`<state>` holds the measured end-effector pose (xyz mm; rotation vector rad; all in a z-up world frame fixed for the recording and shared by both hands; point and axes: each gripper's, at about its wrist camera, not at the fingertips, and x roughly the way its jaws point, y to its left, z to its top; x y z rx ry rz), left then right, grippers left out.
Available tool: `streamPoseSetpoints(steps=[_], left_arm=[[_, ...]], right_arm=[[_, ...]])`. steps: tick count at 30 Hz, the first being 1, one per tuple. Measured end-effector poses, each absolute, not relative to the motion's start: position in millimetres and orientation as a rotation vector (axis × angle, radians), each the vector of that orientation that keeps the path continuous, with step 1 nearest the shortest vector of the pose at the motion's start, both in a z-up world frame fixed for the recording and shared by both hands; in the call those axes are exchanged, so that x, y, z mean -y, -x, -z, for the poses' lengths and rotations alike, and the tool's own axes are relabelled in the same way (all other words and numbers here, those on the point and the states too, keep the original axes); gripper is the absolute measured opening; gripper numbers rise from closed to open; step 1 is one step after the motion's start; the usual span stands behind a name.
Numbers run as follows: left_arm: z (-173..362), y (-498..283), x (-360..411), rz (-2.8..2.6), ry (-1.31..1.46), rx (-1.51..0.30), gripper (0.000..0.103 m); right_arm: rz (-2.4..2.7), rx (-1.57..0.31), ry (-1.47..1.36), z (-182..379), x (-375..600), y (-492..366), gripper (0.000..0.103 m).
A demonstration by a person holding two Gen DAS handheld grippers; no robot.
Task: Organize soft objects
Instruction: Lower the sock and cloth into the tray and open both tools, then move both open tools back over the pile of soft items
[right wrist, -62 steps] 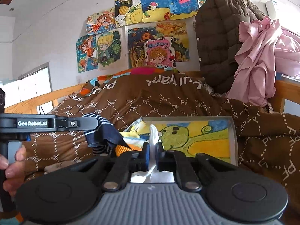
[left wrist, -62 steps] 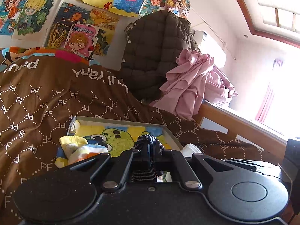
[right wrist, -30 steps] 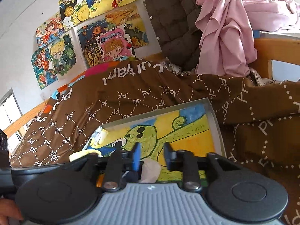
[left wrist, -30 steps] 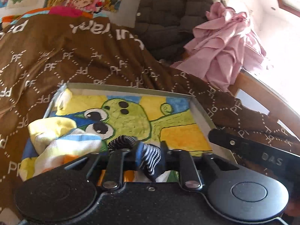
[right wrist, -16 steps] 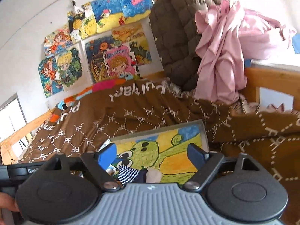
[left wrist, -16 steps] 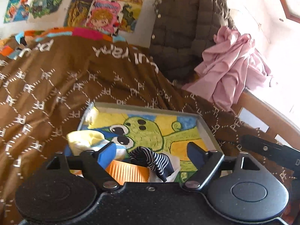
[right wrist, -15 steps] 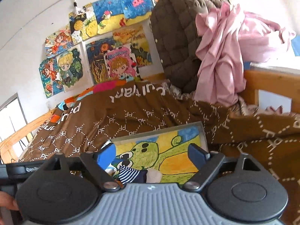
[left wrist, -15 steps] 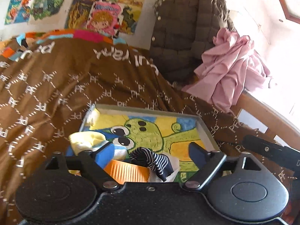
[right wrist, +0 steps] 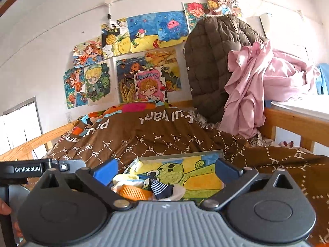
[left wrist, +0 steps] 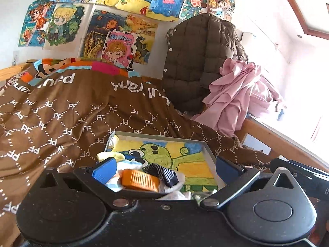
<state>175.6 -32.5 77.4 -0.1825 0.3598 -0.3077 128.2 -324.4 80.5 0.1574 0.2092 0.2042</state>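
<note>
Both grippers, left gripper (left wrist: 164, 167) and right gripper (right wrist: 166, 169), are gaping empty above the striped sock (left wrist: 162, 174) in the frog-painted tray (left wrist: 208, 151), lower centre; only the right view is showing "GenRobot.AI".

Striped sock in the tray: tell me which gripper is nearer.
Left, narrowly. The left gripper hangs open just above the striped sock; the right gripper is open too, slightly farther back.

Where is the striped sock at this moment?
The striped sock lies in the frog-painted tray on the brown blanket, just right of the orange ribbed item, with a white sock under it; neither open tool holds it.
</note>
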Motion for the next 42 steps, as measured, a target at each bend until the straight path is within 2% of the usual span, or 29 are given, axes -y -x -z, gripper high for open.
streamPoseSetpoints(steps=[9,18,42], left_arm=[[-64,-119,19,0.327,0.157,-0.382,0.102],[-30,-81,9,0.34,0.119,-0.449,0.102],[3,-70,21,0.359,0.02,-0.576,0.102]], right_arm=[[-0.205,-0.239,-0.103,-73,311,-72,0.103],[-0.17,-0.322,-0.117,-62,313,-41,0.103],[-0.15,-0.512,-0.024,-35,296,-43,0.103]])
